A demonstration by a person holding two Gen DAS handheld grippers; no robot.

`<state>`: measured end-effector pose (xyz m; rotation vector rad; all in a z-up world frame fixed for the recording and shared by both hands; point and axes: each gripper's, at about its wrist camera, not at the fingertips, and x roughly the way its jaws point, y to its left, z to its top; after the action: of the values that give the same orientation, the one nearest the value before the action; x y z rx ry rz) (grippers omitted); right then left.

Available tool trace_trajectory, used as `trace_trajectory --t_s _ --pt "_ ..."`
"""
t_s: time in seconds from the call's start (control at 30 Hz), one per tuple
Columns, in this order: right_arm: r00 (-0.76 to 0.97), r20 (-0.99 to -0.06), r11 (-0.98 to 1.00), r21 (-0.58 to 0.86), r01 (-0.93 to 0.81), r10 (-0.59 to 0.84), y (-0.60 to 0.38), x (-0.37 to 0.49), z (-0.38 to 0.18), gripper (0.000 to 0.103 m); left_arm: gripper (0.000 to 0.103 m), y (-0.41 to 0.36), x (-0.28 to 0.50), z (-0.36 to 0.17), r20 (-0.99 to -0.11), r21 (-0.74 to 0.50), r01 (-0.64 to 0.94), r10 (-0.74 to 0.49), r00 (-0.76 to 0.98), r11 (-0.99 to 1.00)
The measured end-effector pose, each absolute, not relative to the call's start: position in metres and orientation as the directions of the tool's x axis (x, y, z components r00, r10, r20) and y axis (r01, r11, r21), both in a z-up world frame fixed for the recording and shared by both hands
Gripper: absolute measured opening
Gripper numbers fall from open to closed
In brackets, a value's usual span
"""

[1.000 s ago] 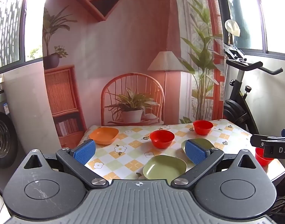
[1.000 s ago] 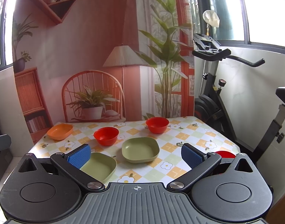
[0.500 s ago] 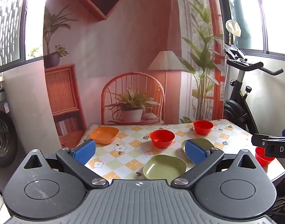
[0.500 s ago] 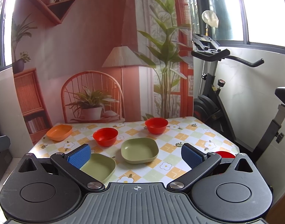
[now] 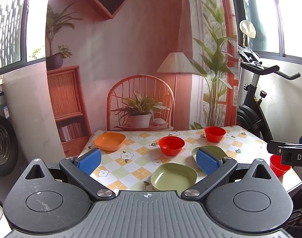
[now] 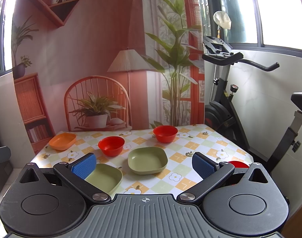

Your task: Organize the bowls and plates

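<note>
Behind the checked table [image 6: 192, 144] hangs a printed backdrop [image 6: 103, 45], with an exercise bike [image 6: 226, 107] to the table's right. On the table sit two green plates [image 6: 148, 159], an orange plate [image 6: 62, 138] at its far left, and red bowls [image 6: 111, 145]. Both the left gripper [image 5: 148, 161] and right gripper [image 6: 144, 166] hover at the table's near edge, fingers spread wide, empty.

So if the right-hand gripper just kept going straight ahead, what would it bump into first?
Probably the farther green plate: it sits on the table right between the open right gripper fingers. Depth is hard to judge, and held level it might pass above.
</note>
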<state>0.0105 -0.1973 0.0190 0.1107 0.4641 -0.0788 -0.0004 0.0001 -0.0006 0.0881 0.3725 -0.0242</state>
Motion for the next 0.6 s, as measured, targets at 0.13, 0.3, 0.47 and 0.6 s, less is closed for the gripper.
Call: trace_trajectory --t_s 0.13,0.3,0.47,0.6 --pt "0.891 -0.451 0.991 0.089 0.102 -0.051 -0.1973 0.0106 0.0192 0.103 0.103 0.0003 -0.0009 -0.0001 -0.364 0.078 0.037 -0.007 0.931 0.996" --pt "0.891 -0.451 0.991 0.089 0.102 -0.051 -0.1975 0.0108 0.0192 0.103 0.103 0.0004 -0.0010 -0.0001 -0.364 0.078 0.038 -0.007 0.931 0.996" --pt "0.891 -0.450 0.991 0.090 0.102 -0.051 -0.1977 0.0108 0.0187 0.103 0.103 0.0005 -0.0011 -0.0001 -0.365 0.078 0.038 -0.006 0.931 0.996" --pt "0.891 -0.450 0.991 0.090 0.101 -0.050 -0.1979 0.0109 0.0186 0.103 0.103 0.0003 -0.0010 -0.0002 -0.365 0.078 0.038 -0.007 0.931 0.996"
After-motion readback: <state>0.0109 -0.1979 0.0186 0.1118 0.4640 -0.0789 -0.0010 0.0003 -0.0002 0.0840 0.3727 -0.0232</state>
